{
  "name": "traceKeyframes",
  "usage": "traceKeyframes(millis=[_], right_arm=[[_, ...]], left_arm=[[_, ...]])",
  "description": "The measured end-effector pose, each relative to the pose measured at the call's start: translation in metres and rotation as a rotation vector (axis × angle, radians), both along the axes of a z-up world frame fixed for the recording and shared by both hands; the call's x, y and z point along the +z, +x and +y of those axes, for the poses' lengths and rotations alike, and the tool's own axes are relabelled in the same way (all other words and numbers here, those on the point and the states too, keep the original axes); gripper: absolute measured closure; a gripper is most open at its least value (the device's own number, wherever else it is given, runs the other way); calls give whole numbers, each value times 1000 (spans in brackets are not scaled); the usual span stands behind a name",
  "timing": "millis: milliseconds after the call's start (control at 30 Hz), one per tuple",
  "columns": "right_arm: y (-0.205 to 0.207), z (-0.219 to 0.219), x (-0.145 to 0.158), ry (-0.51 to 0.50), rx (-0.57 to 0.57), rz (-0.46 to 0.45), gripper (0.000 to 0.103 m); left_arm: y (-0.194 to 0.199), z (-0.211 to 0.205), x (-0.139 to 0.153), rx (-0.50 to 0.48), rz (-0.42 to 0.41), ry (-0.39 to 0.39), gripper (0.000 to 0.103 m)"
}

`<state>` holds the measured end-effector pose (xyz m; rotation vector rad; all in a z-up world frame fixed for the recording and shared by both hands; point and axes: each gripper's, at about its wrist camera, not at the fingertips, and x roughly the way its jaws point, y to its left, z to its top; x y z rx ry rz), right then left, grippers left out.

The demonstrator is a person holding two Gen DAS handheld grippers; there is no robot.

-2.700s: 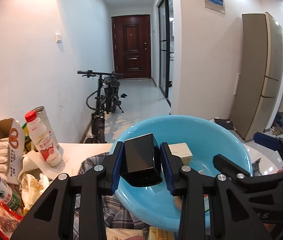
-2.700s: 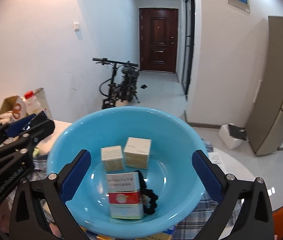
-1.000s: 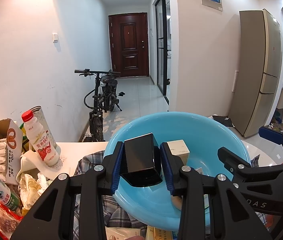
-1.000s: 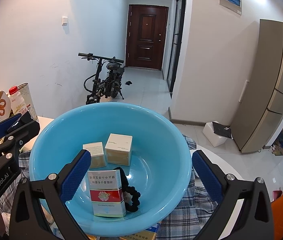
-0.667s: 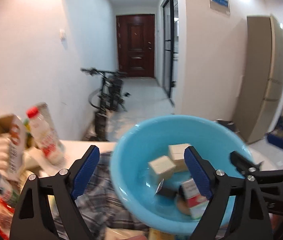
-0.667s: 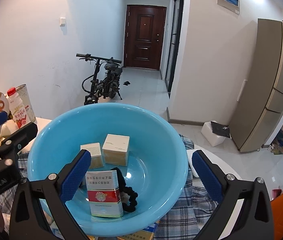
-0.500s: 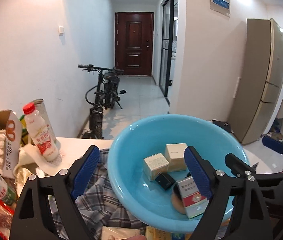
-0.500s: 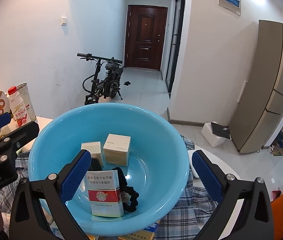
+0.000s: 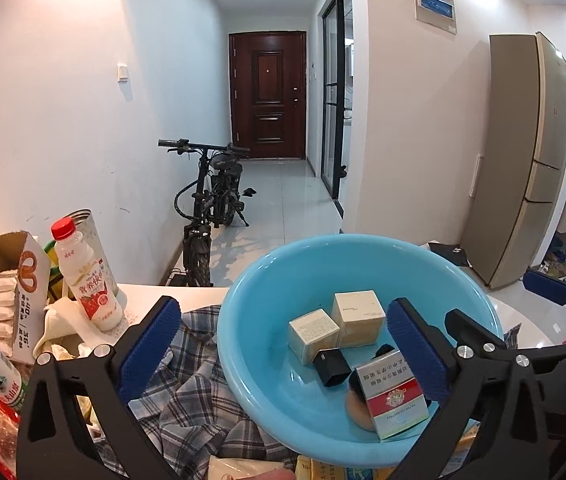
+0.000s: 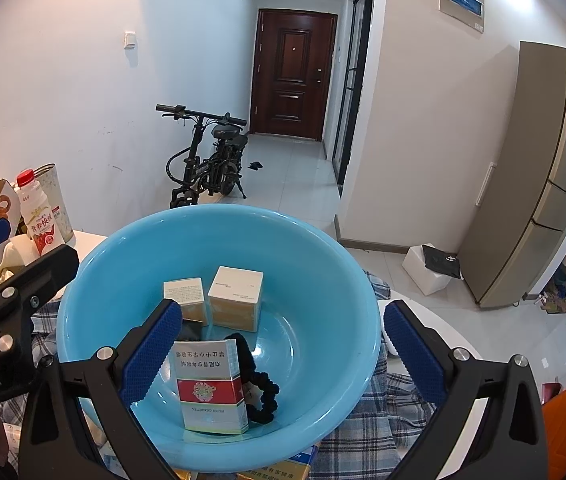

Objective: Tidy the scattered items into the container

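A white table (image 9: 151, 294) draped in plaid cloth (image 9: 187, 392) fronts an open tiled hallway — both the left gripper (image 9: 283, 344) and right gripper (image 10: 279, 350), still opening and spread empty respectively, frame the blue basin (image 9: 259, 280), black box (image 9: 331, 366) inside.

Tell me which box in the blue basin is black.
The small black box, lying just in front of the two beige boxes and beside the red-and-white carton; all the others are light-coloured.

A home: entrance door (image 9: 268, 95), fridge (image 9: 523, 160), bicycle (image 9: 209, 200).
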<state>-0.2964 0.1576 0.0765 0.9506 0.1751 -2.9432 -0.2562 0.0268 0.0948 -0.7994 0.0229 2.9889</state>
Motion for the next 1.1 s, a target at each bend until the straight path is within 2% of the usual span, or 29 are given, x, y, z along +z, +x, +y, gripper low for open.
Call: traceKeyframes(millis=[567,867,1100], right_arm=[[1,-1,-2,6,1,-3,0],[4,1,-3,12,-4,6,0],[12,7,6,9,-10,33,0]], left_arm=[[0,2,-1,-9,-9,-9,0],[7,4,5,3,33,-48,0],[12,-5,13,2,35,-15,0]])
